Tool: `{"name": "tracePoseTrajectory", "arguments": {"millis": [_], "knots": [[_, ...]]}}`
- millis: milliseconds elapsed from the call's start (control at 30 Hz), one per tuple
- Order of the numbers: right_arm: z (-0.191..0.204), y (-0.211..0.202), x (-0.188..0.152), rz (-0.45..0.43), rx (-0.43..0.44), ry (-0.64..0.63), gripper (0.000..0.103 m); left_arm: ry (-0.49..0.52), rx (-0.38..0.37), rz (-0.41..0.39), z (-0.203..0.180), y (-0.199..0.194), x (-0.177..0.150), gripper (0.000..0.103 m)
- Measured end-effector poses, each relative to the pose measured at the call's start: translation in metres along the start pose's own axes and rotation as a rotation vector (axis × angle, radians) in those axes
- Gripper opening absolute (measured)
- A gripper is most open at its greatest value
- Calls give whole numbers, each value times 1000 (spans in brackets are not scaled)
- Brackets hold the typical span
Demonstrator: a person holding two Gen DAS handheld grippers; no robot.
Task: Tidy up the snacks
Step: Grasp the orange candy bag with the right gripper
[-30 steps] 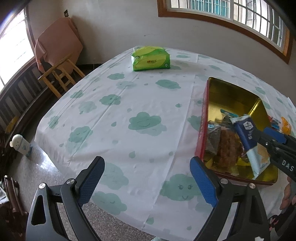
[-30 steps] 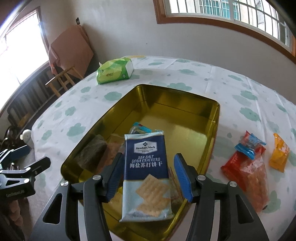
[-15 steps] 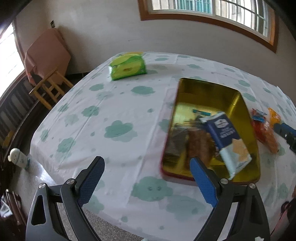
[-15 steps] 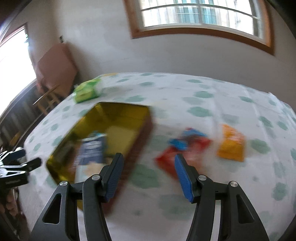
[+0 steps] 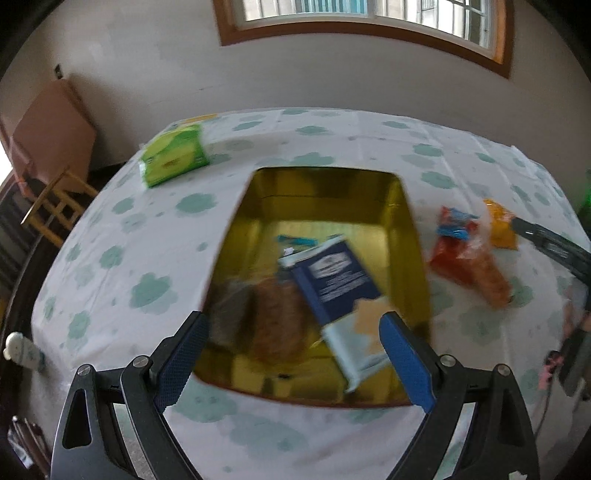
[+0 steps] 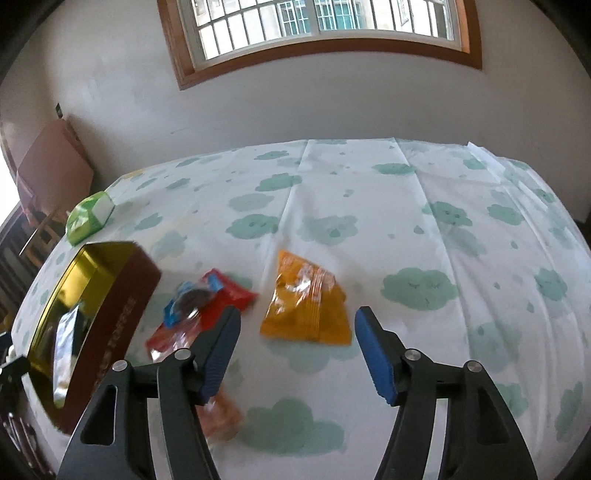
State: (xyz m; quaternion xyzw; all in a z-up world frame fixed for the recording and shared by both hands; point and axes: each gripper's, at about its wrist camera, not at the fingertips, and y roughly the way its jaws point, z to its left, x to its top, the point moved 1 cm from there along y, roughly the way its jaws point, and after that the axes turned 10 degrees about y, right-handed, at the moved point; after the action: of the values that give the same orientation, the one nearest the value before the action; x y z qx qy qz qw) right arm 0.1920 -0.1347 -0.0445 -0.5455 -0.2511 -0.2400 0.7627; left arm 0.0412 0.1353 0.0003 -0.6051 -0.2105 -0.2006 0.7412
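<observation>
Cloud-printed cloth covers the table (image 6: 424, 192) beneath a barred window (image 6: 317, 26), and a gold-lined tin (image 5: 402, 206) with dark red sides serves as the landmark. Inside the tin, toward its near end, a blue cracker packet (image 5: 332, 280) lies tilted over a brown snack (image 5: 275, 321) and a darker one beside it. Just outside the tin's right wall sits a red-and-blue packet (image 6: 207, 299), overlapping a clear-fronted red bag (image 5: 476, 269). Farther from the tin on that side rests an orange packet (image 6: 306, 306), flat on the cloth. Beyond the tin's far left corner stands a green tissue pack (image 5: 173, 155).

The left gripper (image 5: 291, 362) hangs over the tin's near edge, jaws spread wide and holding nothing. The right gripper (image 6: 297, 354) hovers right of the tin with the orange packet framed between its blue pads (image 6: 376, 362); its jaws have just been opening, stand about half apart, and grip nothing.
</observation>
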Motion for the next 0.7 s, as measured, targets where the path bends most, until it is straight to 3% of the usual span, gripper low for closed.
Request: {"name": "tracePoseTrajectory", "arguments": {"millis": [300,367,533,700], "knots": [[-4,49,15,29,-17,16,68,79,-62,-12,-52,6,30,92],[-6,54,14,41,-17,11,61,97,-74,-13,-62,8,34,92],[-11,48,7,50,14,4,53,135,-74,-17,-84,15,37,92],[-19,29,-9,33,-12,-32,51,152,-106,-17,-105,18,38,92]]}}
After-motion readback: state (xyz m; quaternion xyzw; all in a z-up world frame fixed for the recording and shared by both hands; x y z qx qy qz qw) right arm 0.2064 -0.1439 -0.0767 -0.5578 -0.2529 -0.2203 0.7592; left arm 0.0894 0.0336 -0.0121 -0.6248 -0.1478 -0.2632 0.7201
